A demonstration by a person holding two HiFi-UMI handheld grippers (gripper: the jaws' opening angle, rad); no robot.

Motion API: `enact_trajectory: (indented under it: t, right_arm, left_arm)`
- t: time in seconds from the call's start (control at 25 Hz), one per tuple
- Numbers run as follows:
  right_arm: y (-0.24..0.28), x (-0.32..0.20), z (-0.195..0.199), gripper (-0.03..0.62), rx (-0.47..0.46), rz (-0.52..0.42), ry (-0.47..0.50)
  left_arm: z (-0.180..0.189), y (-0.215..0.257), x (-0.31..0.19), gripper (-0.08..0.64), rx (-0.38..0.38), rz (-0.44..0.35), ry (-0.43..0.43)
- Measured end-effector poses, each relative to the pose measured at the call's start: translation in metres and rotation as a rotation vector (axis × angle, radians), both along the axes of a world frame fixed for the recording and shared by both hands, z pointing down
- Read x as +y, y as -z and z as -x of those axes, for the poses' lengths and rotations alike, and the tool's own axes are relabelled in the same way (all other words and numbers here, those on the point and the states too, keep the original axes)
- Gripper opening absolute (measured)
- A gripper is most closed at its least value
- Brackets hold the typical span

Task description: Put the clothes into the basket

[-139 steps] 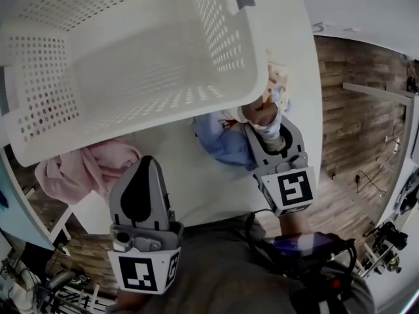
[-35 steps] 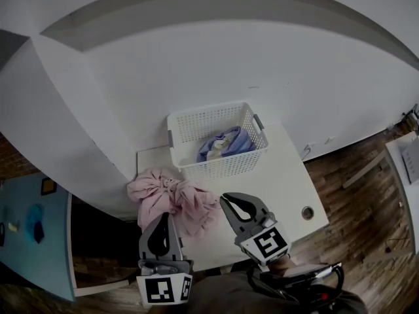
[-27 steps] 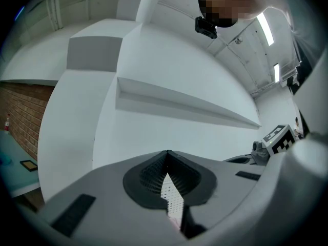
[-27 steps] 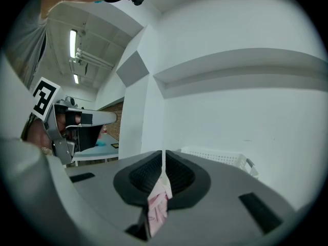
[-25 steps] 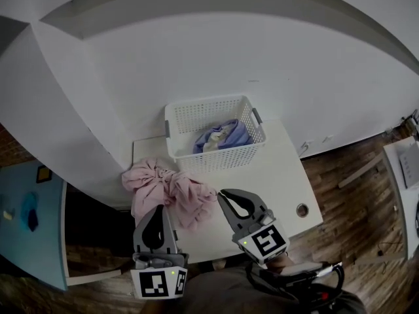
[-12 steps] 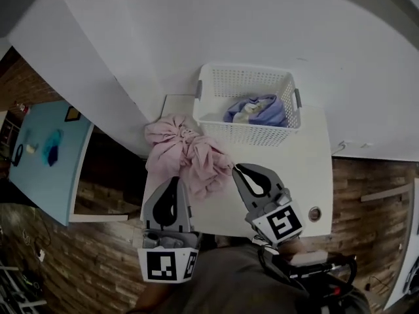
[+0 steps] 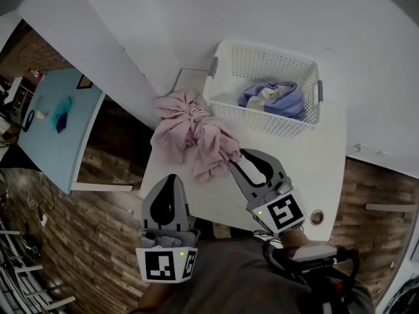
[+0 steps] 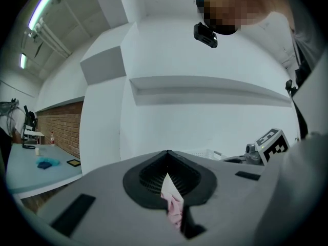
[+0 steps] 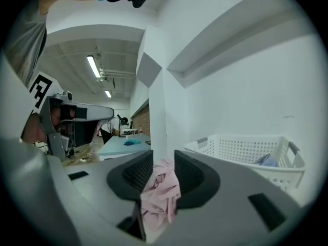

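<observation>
A crumpled pink garment (image 7: 193, 136) lies on the white table (image 7: 294, 169), left of the white perforated basket (image 7: 262, 48). A blue garment (image 7: 275, 98) lies inside the basket. My right gripper (image 7: 237, 154) points at the pink garment's near right edge. Its jaws are opening, and a narrow gap between them shows the pink garment (image 9: 161, 193); the pads do not press on it. To its right in that view stands the basket (image 9: 241, 150). My left gripper (image 7: 169, 177) hangs shut over the table's near left edge, holding nothing. Pink cloth (image 8: 174, 206) shows past its tips.
The basket stands against a white wall at the table's far side. A round hole (image 7: 317, 216) sits near the table's front right corner. A light-blue table (image 7: 59, 123) with small items stands to the left, over a wooden floor.
My right gripper has come up to the pink garment's edge and its jaws have parted a little. The left gripper stays shut near the table's front. The head view has shifted.
</observation>
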State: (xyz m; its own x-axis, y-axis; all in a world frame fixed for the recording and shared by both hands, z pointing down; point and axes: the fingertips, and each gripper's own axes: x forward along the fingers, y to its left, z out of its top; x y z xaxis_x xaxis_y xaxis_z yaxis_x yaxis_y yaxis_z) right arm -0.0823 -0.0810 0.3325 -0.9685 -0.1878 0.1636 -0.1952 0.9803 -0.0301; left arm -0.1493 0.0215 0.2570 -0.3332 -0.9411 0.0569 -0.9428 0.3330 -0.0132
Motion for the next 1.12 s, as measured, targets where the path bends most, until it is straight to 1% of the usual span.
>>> enact_trajectory:
  t: [0.16, 0.32, 0.4, 0.52, 0.6, 0.76, 0.88, 1.0, 1.12]
  right_arm:
    - [-0.020, -0.004, 0.020, 0.219, 0.045, 0.018, 0.007]
    - [-0.042, -0.008, 0.042, 0.267, 0.106, 0.038, -0.006]
    - [-0.055, -0.013, 0.056, 0.294, 0.132, 0.045, -0.019]
    - [-0.073, -0.024, 0.073, 0.337, 0.152, 0.067, -0.061]
    - [-0.090, -0.032, 0.081, 0.375, 0.179, 0.095, -0.093]
    - [-0.138, -0.040, 0.100, 0.460, 0.269, 0.154, -0.109]
    - [-0.179, -0.042, 0.114, 0.501, 0.356, 0.190, -0.102]
    - [-0.213, -0.044, 0.123, 0.529, 0.442, 0.188, -0.105]
    - [-0.234, -0.050, 0.129, 0.540, 0.503, 0.152, -0.125]
  left_arm:
    - [0.019, -0.011, 0.002, 0.009, 0.027, 0.009, 0.024]
    - [0.046, -0.028, -0.001, 0.009, 0.077, 0.031, 0.023]
    - [0.062, -0.035, -0.007, 0.009, 0.067, 0.048, 0.012]
    - [0.086, -0.048, -0.018, 0.009, 0.023, 0.086, -0.015]
    - [0.103, -0.060, -0.024, 0.009, 0.027, 0.109, -0.025]
    - [0.132, -0.090, -0.036, 0.009, 0.101, 0.149, -0.054]
    - [0.150, -0.114, -0.040, 0.009, 0.137, 0.193, -0.069]
    - [0.167, -0.138, -0.040, 0.008, 0.176, 0.232, -0.075]
    - [0.182, -0.159, -0.041, 0.009, 0.204, 0.265, -0.083]
